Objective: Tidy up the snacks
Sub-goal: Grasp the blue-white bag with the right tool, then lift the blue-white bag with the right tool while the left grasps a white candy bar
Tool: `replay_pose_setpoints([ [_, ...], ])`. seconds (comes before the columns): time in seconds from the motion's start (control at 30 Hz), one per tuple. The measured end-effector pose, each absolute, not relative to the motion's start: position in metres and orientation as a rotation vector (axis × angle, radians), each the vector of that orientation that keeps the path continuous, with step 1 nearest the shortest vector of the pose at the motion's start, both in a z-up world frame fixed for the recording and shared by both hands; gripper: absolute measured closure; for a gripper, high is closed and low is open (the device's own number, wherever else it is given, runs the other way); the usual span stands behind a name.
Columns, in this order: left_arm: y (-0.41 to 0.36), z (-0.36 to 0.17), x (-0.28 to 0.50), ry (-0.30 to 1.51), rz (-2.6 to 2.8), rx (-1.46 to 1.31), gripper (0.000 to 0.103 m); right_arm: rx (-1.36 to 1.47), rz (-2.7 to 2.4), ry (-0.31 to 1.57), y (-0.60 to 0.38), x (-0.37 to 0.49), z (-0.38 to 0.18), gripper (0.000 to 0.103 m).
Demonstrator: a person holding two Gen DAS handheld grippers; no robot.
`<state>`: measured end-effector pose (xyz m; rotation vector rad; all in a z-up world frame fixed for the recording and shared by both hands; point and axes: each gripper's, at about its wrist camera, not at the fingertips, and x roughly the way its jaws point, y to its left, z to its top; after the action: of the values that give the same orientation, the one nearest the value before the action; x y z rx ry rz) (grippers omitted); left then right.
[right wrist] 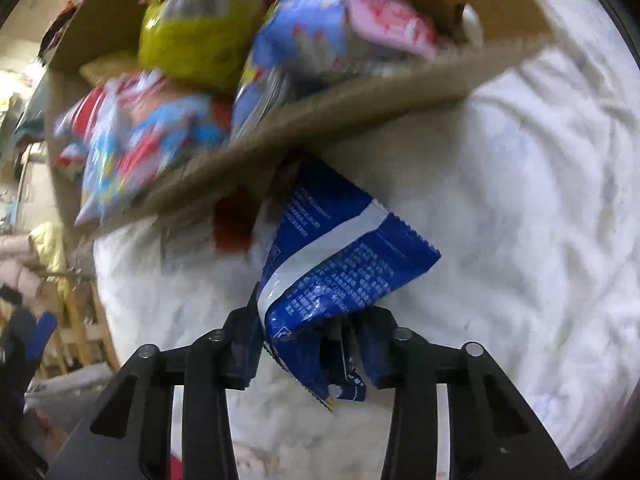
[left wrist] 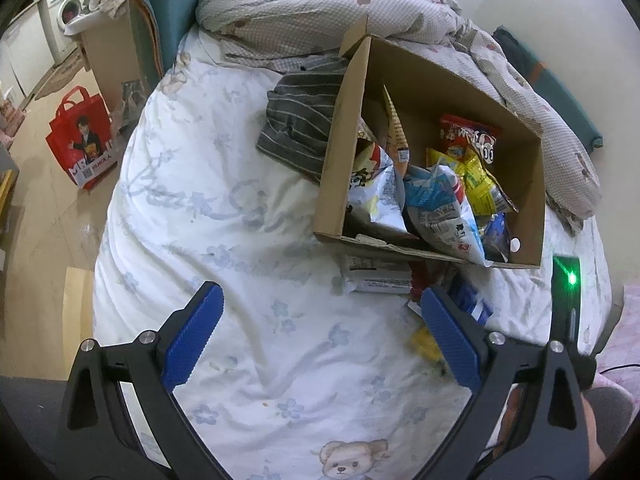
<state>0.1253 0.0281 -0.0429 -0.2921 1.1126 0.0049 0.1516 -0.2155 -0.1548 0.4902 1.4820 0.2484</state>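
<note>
Blue snack packet [right wrist: 340, 264]: clamped at its near, crumpled end in the right tongs [right wrist: 310, 354], jaws drawn in on the foil. From the tongs the packet's long axis runs forward and slightly right, toward the near wall of the cardboard box [right wrist: 360, 104], its far end close under that wall. The packet sits outside the box, over the bed sheet [right wrist: 520, 200].

The box lies directly ahead of the right tongs and is already stocked with packets.

Left tongs [left wrist: 320, 340]: jaws wide apart, nothing between them, hovering over the sheet, nearer the viewer than the box and left of it.

Judgement: right hand is the nearer one; next move needs lift over the near wall, then release.
</note>
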Motion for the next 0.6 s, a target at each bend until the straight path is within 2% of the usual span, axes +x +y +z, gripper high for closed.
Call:
replay_pose_setpoints([
  [0.13,0.027,-0.038,0.125,1.096,0.0,-0.294,0.005,0.489,0.432,1.558,-0.188,0.129,-0.151,0.062],
  [0.23,0.028,-0.035,0.124,1.085,0.006,-0.277,0.005,0.462,0.459,1.529,-0.175,0.115,-0.144,0.062],
  [0.33,0.033,-0.036,0.123,1.087,0.022,-0.283,0.005,0.463,0.447,1.514,-0.175,0.114,-0.143,0.058],
  [0.4,0.038,-0.037,0.122,1.088,0.031,-0.293,0.005,0.456,0.424,1.521,-0.177,0.117,-0.145,0.047],
  [0.6,0.051,-0.035,0.119,1.082,0.053,-0.332,0.005,0.48,0.371,1.495,-0.185,0.116,-0.14,0.047],
])
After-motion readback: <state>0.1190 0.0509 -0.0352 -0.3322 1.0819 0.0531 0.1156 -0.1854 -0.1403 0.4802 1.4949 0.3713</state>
